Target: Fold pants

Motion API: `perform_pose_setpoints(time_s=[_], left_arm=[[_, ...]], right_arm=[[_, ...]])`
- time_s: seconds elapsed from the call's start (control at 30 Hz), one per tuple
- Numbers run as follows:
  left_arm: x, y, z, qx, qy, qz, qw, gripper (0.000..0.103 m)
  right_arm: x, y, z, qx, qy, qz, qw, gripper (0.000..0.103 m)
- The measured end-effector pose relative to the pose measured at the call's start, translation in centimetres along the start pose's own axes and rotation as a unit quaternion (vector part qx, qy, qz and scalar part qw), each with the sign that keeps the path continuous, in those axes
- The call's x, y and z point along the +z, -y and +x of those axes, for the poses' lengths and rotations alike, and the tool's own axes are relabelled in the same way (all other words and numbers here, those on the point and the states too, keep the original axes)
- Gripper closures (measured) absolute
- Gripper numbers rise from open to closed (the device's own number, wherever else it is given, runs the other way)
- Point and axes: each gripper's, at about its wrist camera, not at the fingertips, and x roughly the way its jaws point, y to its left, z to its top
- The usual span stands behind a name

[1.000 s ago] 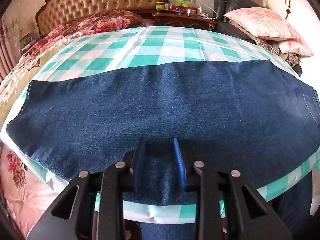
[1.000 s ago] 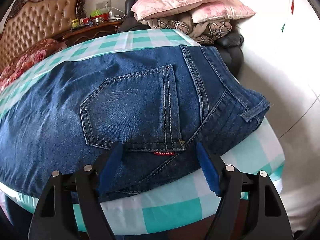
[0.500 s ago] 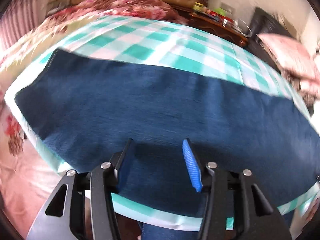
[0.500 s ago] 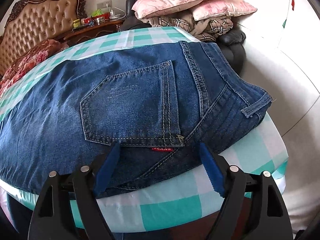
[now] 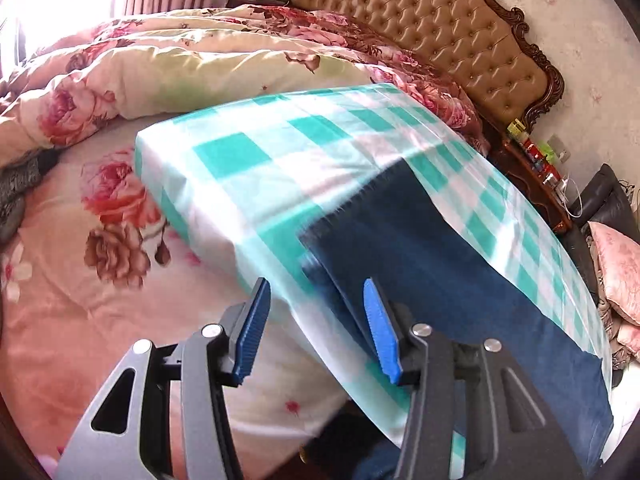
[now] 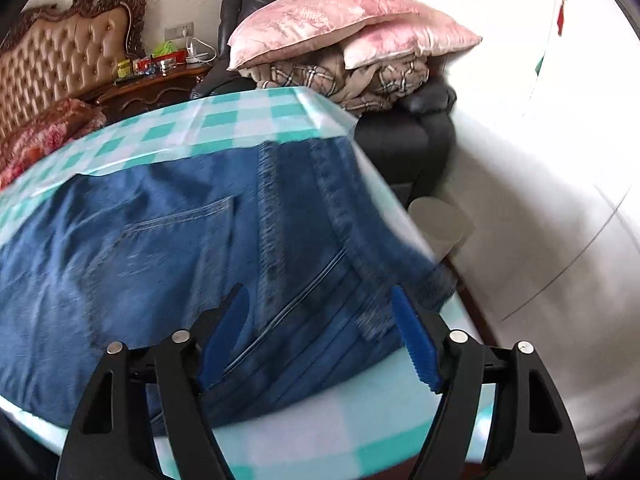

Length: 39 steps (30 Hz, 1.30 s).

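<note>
A: Where are the pants (image 5: 460, 276)?
B: One pair, flat on the checked table (image 5: 248, 160), long axis running from the hem just ahead of the left gripper (image 5: 316, 328) to the waistband between the fingers of the right gripper (image 6: 320, 340).
A: The two grippers?
B: Both gape wide, holding nothing. Bare cloth lies beyond the hem.

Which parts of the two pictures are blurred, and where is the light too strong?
Left wrist view: the dark blue denim pants hem is motion-smeared, glare whitens the top-left corner. Right wrist view: the waistband is blurred, the white wall is overexposed, the pink pillows stay sharp.
</note>
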Motion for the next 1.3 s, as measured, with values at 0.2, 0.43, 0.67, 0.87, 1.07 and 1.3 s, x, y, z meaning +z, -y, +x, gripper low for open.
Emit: perform_pose_setpoints(time_s=[0.2, 0.43, 0.67, 0.87, 1.07, 1.3], left_arm=[[2.3, 1.4, 3.5, 0.001, -0.043, 0.056, 0.9975, 0.078], [4.6, 2.2, 5.4, 0.0, -0.044, 0.087, 0.9953, 0.077], [3.1, 8.7, 0.3, -0.043, 0.058, 0.183, 0.9805, 0.053], [-2.4, 22.7, 3.9, -0.179, -0.025, 0.312, 0.9328, 0.06], [-3.8, 23.9, 8.6, -0.128, -0.054, 0.326, 0.9349, 0.07], [3.3, 6.6, 2.5, -0.024, 0.032, 0.147, 0.9884, 0.051]], right_arm=[[-0.4, 0.1, 1.7, -0.032, -0.042, -0.014, 0.999, 0.045], [-0.8, -0.2, 1.1, -0.059, -0.062, 0.005, 0.996, 0.045], [2.6, -6.5, -5.7, -0.003, 0.026, -0.034, 0.999, 0.025], [4.1, -24.8, -6.4, 0.217, 0.007, -0.143, 0.966, 0.017], [4.0, -39.0, -3.2, 0.284, -0.037, -0.172, 0.942, 0.017], [2.6, -43.3, 0.7, 0.206, -0.06, -0.215, 0.953, 0.014]])
